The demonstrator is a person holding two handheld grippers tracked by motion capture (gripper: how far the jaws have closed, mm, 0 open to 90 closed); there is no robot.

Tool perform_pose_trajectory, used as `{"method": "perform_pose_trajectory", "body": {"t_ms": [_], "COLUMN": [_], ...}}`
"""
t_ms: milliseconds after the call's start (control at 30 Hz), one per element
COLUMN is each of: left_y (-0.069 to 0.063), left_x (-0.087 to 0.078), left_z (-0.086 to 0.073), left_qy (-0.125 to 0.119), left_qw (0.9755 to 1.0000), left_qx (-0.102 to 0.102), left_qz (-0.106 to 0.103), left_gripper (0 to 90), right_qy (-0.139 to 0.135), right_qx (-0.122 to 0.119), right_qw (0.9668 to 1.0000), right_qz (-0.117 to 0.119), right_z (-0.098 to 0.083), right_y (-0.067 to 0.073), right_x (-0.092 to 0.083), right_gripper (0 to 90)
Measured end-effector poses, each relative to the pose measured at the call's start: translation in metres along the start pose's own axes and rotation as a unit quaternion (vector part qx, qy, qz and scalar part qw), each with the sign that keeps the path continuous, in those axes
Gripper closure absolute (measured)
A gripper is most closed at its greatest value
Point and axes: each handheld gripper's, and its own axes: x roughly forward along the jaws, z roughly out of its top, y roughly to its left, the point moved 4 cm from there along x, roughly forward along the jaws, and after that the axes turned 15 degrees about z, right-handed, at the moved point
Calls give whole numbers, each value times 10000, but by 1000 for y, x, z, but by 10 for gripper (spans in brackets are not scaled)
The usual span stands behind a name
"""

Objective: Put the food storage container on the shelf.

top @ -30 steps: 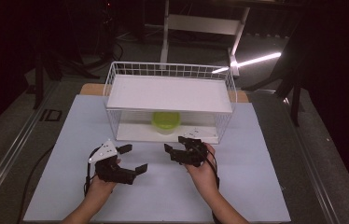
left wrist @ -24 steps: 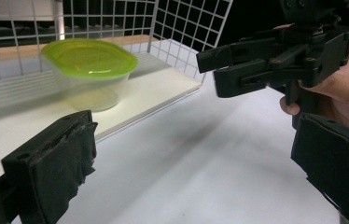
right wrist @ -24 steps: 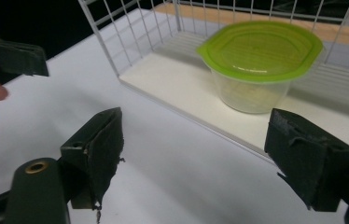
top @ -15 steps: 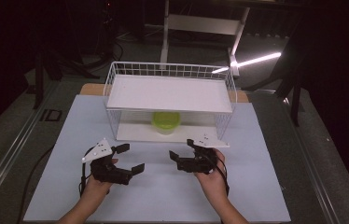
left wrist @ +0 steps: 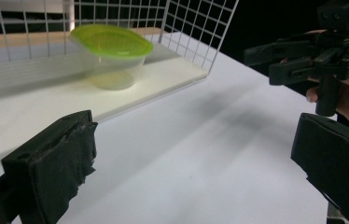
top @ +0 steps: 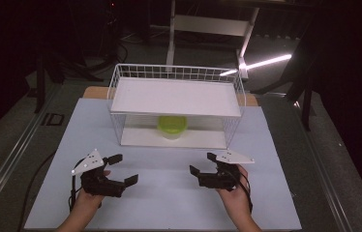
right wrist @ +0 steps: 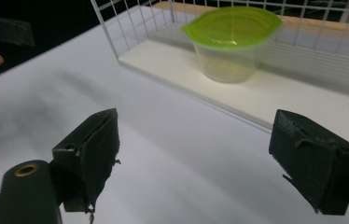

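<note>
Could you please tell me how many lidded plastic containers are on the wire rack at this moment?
1. A clear container with a green lid stands on the lower shelf of the wire rack, roughly at its middle. The upper shelf looks bare, and nothing seems hidden behind it.

You have two hand-held grippers in front of you: the left hand-held gripper (top: 120, 169) and the right hand-held gripper (top: 202, 163), one in each of your two hands, and each carries two black jaws. Each one also bears one grey three-cornered plate on top, so two plates in all. You have one white wire basket rack (top: 121, 84) on the worktop (top: 169, 203), and it holds two white shelf boards, one upper and one lower. You have one clear plastic container (top: 172, 127) on the lower board, and it wears one green lid (right wrist: 231, 24). There is one white worktop sheet under everything.
</note>
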Motion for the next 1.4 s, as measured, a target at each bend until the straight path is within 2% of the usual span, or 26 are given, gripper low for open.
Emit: {"method": "perform_pose_trajectory", "body": {"t_ms": [100,333,600,767,933,1033,1100,1200,1367,1400], "left_y": [2,8,13,13,16,18,18,19,19,19], "left_x": [-3,-11,-21,-24,-25,-25,-25,-26,-28,-28], "left_z": [-4,-15,-24,-30,-32,-34,-34,-33,-32,-32], "left_qy": [80,189,161,165,108,116,87,33,-30,-40], "left_qw": [10000,9998,9997,9997,9997,9997,9997,9996,9996,9995], "left_qx": [46,-6,-130,-122,-140,-53,-68,19,-23,28], "left_qz": [33,96,160,146,152,222,214,284,296,320], "left_gripper": [9,9,9,9,9,9,9,9,9,9], "right_qy": [26,40,73,81,-20,63,78,77,81,20], "right_qx": [15,58,31,-7,98,94,116,87,38,57], "right_qw": [10000,10000,10000,10000,9999,9999,9999,9999,9999,10000], "right_qz": [23,7,-44,-48,-32,-20,-17,-61,-92,-61], "right_z": [-6,-16,-26,-31,-40,-47,-51,-54,-55,-54], "right_y": [-1,-2,-3,-5,-12,-16,-19,-22,-24,-24], "right_x": [-7,-25,-46,-50,-55,-54,-53,-54,-56,-56], "right_gripper": [159,159,159,159,159,159,159,159,159,159]}}
